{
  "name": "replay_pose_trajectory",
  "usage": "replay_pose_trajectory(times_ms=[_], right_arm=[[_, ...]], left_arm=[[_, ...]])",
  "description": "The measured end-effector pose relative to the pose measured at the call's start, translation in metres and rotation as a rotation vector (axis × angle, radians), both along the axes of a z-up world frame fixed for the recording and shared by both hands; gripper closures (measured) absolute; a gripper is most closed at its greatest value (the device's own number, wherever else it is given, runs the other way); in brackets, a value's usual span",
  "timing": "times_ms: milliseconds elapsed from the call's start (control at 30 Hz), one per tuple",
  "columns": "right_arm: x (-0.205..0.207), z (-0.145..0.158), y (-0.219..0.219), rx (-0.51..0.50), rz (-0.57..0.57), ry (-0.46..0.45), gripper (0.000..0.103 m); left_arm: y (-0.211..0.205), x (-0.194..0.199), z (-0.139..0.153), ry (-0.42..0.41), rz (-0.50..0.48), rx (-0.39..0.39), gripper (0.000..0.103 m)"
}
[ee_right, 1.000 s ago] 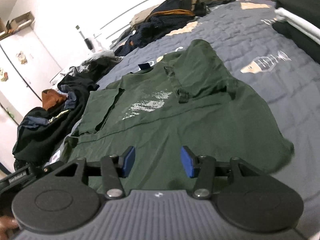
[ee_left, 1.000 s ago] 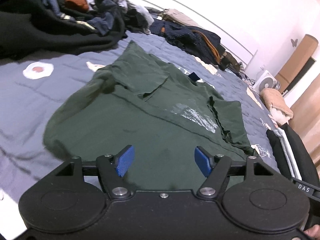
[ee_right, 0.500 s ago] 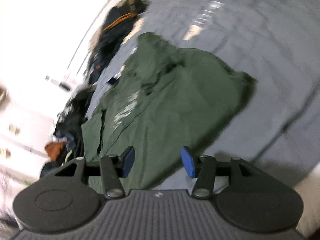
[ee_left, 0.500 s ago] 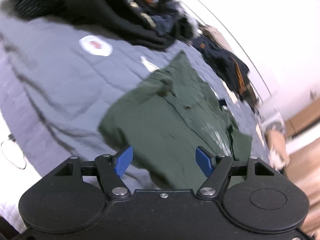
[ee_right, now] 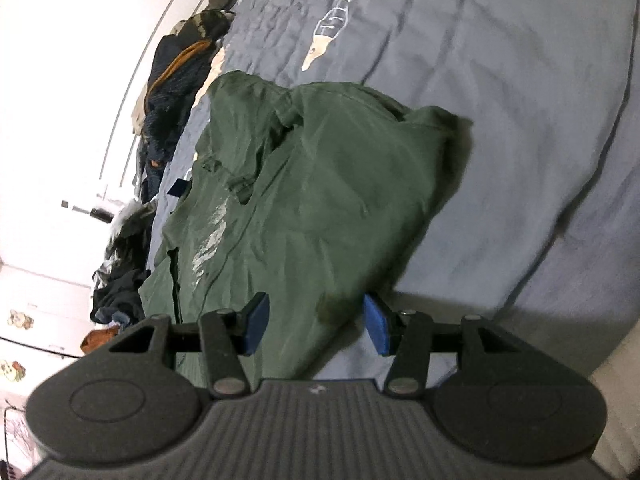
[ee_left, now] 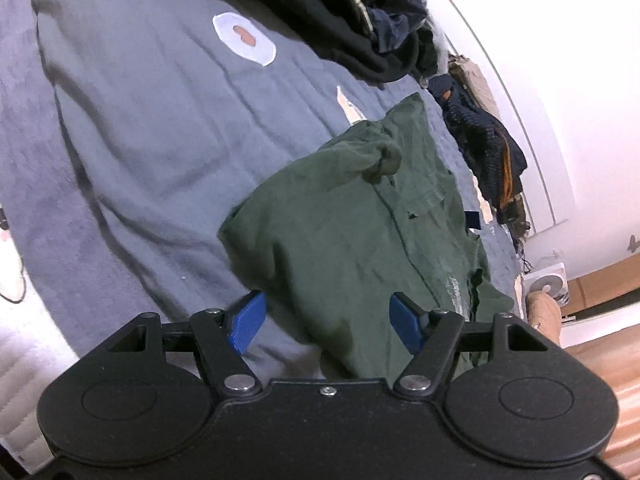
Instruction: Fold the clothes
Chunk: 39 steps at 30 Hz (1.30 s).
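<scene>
— On the grey bed point(ee_left: 132, 128), where does your green T-shirt point(ee_left: 360, 240) lie?
— Spread flat with both sleeves turned in. From your left tongs point(ee_left: 326, 322) it runs from 12 toward 1 o'clock; from your right tongs point(ee_right: 314, 324) it runs toward 11.
— And the tongs?
— Both are released, blue pads wide apart, each pair above a hem corner, holding nothing.
— What else do you see?
— A dark clothes pile point(ee_left: 360, 20) at 12 o'clock in your left view, and a navy heap point(ee_right: 176, 80) at 10 in your right.

Grey-blue quilted bed point(ee_left: 132, 128) with a green T-shirt point(ee_left: 352, 240) and heaped dark clothes point(ee_left: 320, 12).
</scene>
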State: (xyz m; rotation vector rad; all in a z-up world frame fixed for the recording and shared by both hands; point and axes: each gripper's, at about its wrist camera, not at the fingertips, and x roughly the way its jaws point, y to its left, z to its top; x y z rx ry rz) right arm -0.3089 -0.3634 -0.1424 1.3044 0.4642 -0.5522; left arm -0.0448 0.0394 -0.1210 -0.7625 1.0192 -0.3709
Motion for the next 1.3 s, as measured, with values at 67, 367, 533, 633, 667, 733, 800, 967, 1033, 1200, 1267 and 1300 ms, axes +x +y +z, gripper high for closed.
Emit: replay_pose_trajectory(times_ms=[67, 367, 533, 633, 667, 733, 800, 967, 1033, 1200, 1267, 1300], right_arm=[[0.003, -0.003, -0.003, 0.000, -0.009, 0.004, 0.052], [0.011, -0.015, -0.012, 0.044, -0.071, -0.039, 0.050], [0.009, -0.003, -0.012, 0.043, -0.083, -0.150, 0.050], [0.016, -0.007, -0.014, 0.038, -0.059, -0.113, 0.050], [0.017, -0.011, -0.015, 0.050, -0.062, -0.093, 0.050], [0.019, -0.020, -0.016, 0.081, -0.080, -0.087, 0.050], [0.021, -0.022, -0.017, 0.081, -0.088, -0.092, 0.049], [0.025, -0.024, -0.019, 0.077, -0.103, -0.102, 0.049], [0.026, -0.021, -0.019, 0.058, -0.095, -0.085, 0.054], [0.022, -0.023, -0.019, 0.062, -0.106, -0.054, 0.092], [0.019, -0.021, -0.018, 0.059, -0.110, -0.061, 0.094], [0.018, -0.019, -0.017, 0.053, -0.111, -0.063, 0.095]], left_arm=[[-0.001, 0.002, -0.003, 0.003, 0.010, -0.006, 0.039], [-0.003, 0.009, -0.015, -0.023, 0.087, -0.029, 0.074], [-0.004, 0.005, -0.006, -0.074, 0.097, -0.080, 0.076], [-0.012, 0.009, -0.010, -0.056, 0.076, -0.047, 0.076], [-0.013, 0.010, -0.014, -0.039, 0.076, -0.044, 0.076], [-0.016, 0.011, -0.020, -0.023, 0.082, -0.044, 0.076], [-0.019, 0.012, -0.020, -0.030, 0.084, -0.043, 0.075], [-0.025, 0.016, -0.021, -0.039, 0.086, -0.044, 0.074], [-0.024, 0.016, -0.021, -0.041, 0.092, -0.041, 0.080], [-0.021, 0.014, -0.021, -0.037, 0.105, -0.043, 0.089], [-0.020, 0.012, -0.020, -0.041, 0.105, -0.044, 0.091], [-0.019, 0.011, -0.019, -0.041, 0.106, -0.045, 0.092]])
